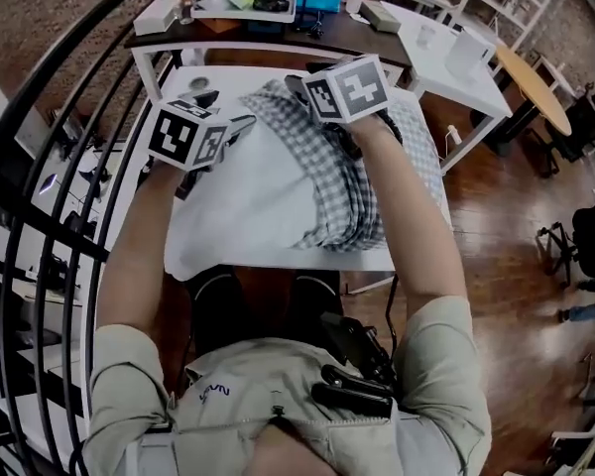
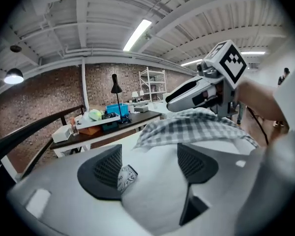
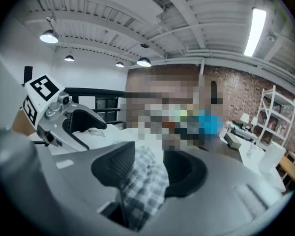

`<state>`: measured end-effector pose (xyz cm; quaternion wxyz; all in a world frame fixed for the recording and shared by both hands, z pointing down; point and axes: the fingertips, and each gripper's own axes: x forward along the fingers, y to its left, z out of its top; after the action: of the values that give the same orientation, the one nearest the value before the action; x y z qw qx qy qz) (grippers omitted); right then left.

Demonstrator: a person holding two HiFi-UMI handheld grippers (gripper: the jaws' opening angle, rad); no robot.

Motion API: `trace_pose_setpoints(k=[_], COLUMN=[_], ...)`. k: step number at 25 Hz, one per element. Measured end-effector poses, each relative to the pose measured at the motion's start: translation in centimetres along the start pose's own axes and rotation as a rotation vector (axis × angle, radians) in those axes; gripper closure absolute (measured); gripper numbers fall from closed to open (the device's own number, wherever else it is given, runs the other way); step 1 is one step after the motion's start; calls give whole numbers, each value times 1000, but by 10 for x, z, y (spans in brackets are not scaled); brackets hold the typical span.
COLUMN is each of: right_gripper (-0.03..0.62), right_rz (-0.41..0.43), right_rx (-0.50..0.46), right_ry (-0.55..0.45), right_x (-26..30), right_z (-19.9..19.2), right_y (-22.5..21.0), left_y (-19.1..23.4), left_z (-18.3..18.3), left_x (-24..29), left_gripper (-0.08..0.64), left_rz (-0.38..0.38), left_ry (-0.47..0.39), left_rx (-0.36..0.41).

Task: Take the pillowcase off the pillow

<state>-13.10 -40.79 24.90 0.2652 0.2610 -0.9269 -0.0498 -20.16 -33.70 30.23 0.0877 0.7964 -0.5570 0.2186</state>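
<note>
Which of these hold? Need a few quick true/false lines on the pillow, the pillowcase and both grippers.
1. The left gripper has its jaws apart, with the white pillow between them. True.
2. Checked pillowcase cloth sits between the right gripper's jaws. True.
3. The pillowcase covers the whole pillow. False: it is bunched on the right gripper's side and the rest of the pillow is bare.
4. The pillow lies on the floor. False: it lies on the white table.
</note>
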Motion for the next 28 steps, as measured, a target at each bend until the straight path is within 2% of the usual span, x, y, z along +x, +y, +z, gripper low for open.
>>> trace_pose_setpoints(k=[6, 8, 10, 12, 13, 14, 15, 18, 21, 25, 28], right_gripper=[394, 394, 402, 472, 550, 581, 583, 585, 586, 585, 585], right_rz=[-8, -11, -12, -22, -36, -55, -77, -212, -338, -421, -499], right_rx=[-8, -13, -27, -70, -98, -122, -138, -176, -211, -163, -53], right_ry=[147, 186, 217, 241, 245, 244, 239, 233, 207, 244, 322], right_x=[44, 53, 59, 61, 61, 59, 56, 35, 6, -33, -59], right_z=[-26, -39, -49, -56, -56, -54, -51, -39, -25, -45, -92], right_y=[3, 6, 9, 13, 13, 11, 8, -23, -67, -122, -151], left_y=[1, -1, -7, -18, -23, -26, -28, -28, -27, -12, 3], left_z=[-6, -10, -19, -28, -30, -29, -26, -2, 24, 35, 20], left_x=[10, 13, 19, 24, 25, 24, 20, -10, -53, -102, -104], left_gripper=[220, 241, 295, 386, 446, 499, 534, 546, 549, 549, 549], left_rz=[1, -5, -23, -41, -46, -47, -44, -23, -21, 5, 14], left_ry=[31, 48, 76, 99, 98, 87, 66, -36, -160, -274, -275], left_rx=[-22, -21, -8, 29, 52, 72, 87, 93, 68, 9, -56])
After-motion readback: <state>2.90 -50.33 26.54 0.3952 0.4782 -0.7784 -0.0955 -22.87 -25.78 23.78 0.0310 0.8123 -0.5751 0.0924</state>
